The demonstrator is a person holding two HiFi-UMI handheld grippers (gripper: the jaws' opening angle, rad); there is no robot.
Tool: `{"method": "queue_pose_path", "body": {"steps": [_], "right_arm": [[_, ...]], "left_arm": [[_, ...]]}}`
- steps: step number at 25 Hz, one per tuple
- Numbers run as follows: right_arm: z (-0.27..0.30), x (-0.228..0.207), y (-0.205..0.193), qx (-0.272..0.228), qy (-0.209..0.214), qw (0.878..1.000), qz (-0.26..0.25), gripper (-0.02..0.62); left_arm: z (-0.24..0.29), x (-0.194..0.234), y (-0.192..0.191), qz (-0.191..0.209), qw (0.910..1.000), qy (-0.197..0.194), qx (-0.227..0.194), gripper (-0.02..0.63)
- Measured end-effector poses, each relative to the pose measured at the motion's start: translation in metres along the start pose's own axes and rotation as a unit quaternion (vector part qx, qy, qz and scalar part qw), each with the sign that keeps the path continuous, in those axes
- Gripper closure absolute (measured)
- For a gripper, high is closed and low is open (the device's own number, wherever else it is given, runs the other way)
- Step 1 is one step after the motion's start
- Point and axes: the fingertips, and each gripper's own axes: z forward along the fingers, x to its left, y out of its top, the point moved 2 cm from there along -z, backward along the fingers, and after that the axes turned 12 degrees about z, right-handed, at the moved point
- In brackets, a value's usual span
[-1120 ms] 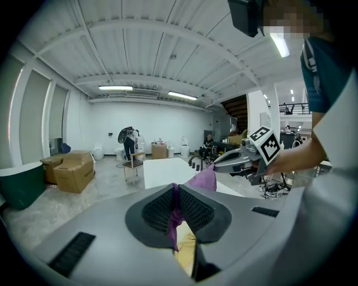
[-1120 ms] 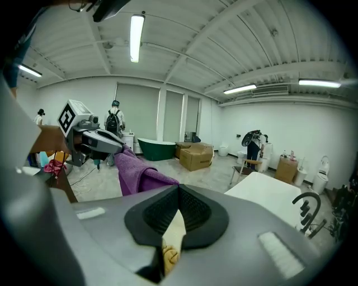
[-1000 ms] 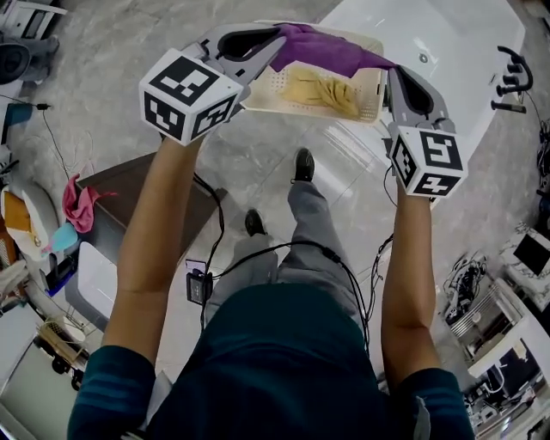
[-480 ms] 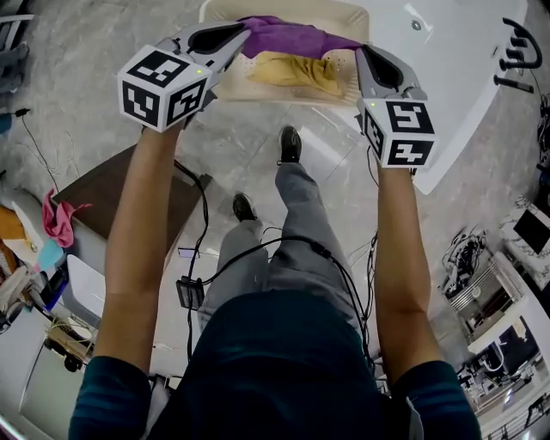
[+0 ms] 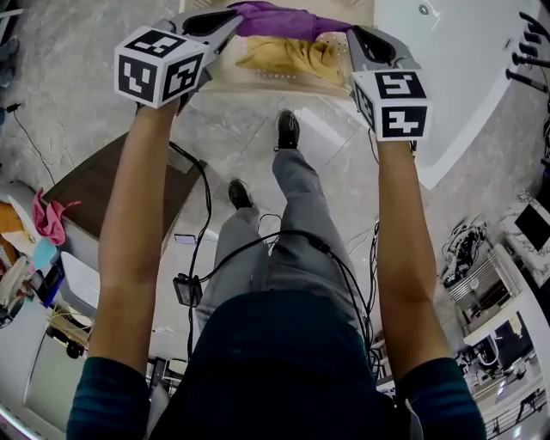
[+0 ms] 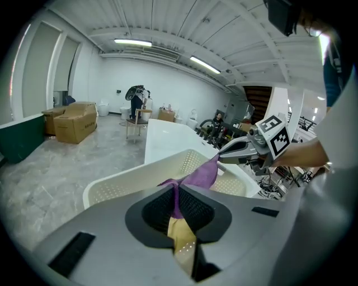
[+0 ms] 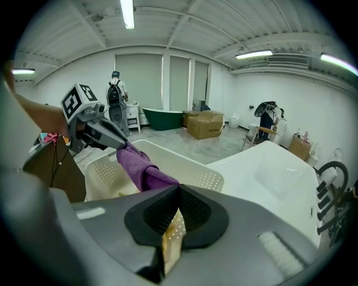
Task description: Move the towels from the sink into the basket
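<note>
A purple towel point(image 5: 288, 21) hangs stretched between my two grippers, above a cream perforated basket point(image 5: 225, 76). My left gripper point(image 5: 234, 19) is shut on the towel's left end, and my right gripper point(image 5: 351, 34) is shut on its right end. A yellow towel point(image 5: 288, 57) lies inside the basket under the purple one. From the left gripper view the purple towel point(image 6: 200, 177) runs out of my jaws toward the other gripper, over the basket point(image 6: 117, 183). In the right gripper view the same towel point(image 7: 140, 167) spans the basket point(image 7: 184, 162). The white sink point(image 5: 464, 77) stands to the right.
A black faucet point(image 5: 531, 64) sits on the sink's far right edge. A brown cabinet point(image 5: 90, 185) with a pink cloth point(image 5: 47, 216) stands at my left. Cables trail on the marble floor by my feet. Cardboard boxes point(image 7: 206, 124) and a green tub point(image 7: 162, 118) stand farther off.
Both grippers, with the purple towel stretched between them, have moved up the head view and a little left; the basket has slid toward the top edge as I stepped closer.
</note>
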Motion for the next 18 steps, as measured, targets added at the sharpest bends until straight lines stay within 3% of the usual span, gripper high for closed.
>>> {"method": "queue_pose_path", "body": {"steps": [10, 18], "right_arm": [[0.010, 0.006, -0.009, 0.054, 0.010, 0.998, -0.018, 0.574], [-0.003, 0.010, 0.003, 0.062, 0.010, 0.998, -0.024, 0.520]], "left_arm": [[0.011, -0.008, -0.016, -0.023, 0.9988, -0.018, 0.039, 0.566], [-0.008, -0.008, 0.002, -0.017, 0.9993, -0.013, 0.031, 0.540]]}}
